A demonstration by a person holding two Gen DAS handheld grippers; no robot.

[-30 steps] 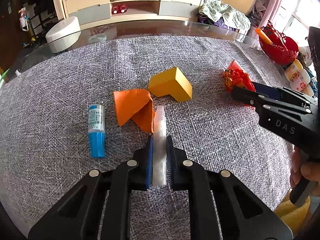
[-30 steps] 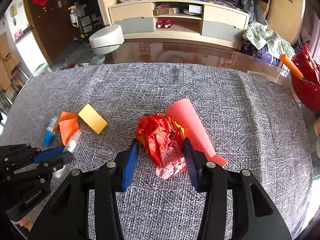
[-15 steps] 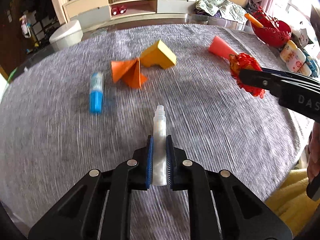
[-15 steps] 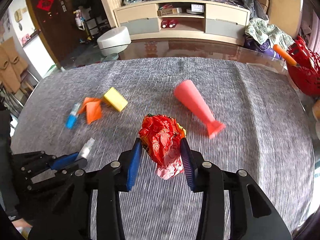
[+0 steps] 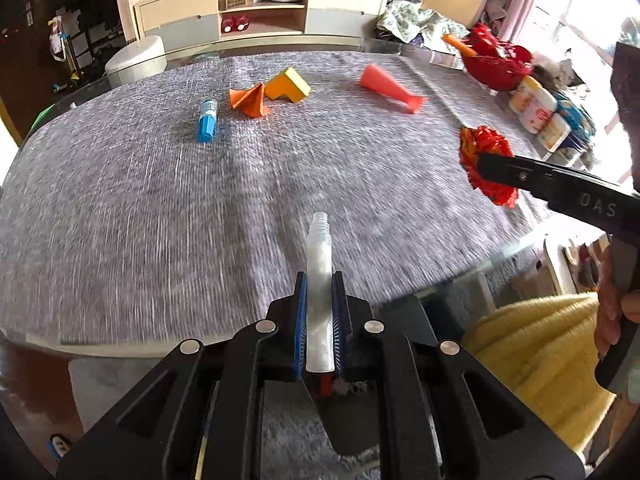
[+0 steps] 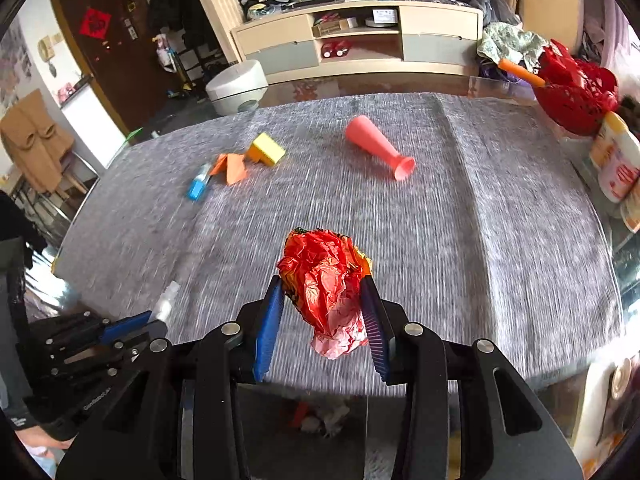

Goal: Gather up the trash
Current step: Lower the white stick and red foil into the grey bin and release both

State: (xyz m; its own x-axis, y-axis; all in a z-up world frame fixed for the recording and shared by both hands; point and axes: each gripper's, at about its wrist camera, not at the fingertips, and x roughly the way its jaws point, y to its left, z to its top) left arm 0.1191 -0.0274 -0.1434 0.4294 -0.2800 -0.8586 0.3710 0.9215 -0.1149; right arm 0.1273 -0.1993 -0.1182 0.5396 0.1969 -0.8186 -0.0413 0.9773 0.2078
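Note:
My left gripper (image 5: pixel 319 280) is shut on a small clear plastic bottle (image 5: pixel 319 268) with no cap, held above the near edge of the grey-clothed table (image 5: pixel 160 208). My right gripper (image 6: pixel 323 284) is shut on a crumpled red paper wad (image 6: pixel 324 276), also lifted near the table's front edge. The wad also shows in the left wrist view (image 5: pixel 486 160), and the bottle in the right wrist view (image 6: pixel 166 300). On the table lie a blue tube (image 5: pixel 207 120), orange folded paper (image 5: pixel 250 100), a yellow block (image 5: pixel 288 85) and a pink cone (image 5: pixel 390 87).
A red basket (image 5: pixel 498 64) and white bottles (image 5: pixel 534 108) stand at the table's right edge. A yellow cushion (image 5: pixel 532 344) lies below on the right. Some scraps (image 6: pixel 320 420) show on the floor beneath the table edge. A cabinet (image 6: pixel 360 44) stands behind.
Both grippers have lifted and pulled back toward the near table edge, carrying the bottle and the red wad. The items left on the table now look farther away.

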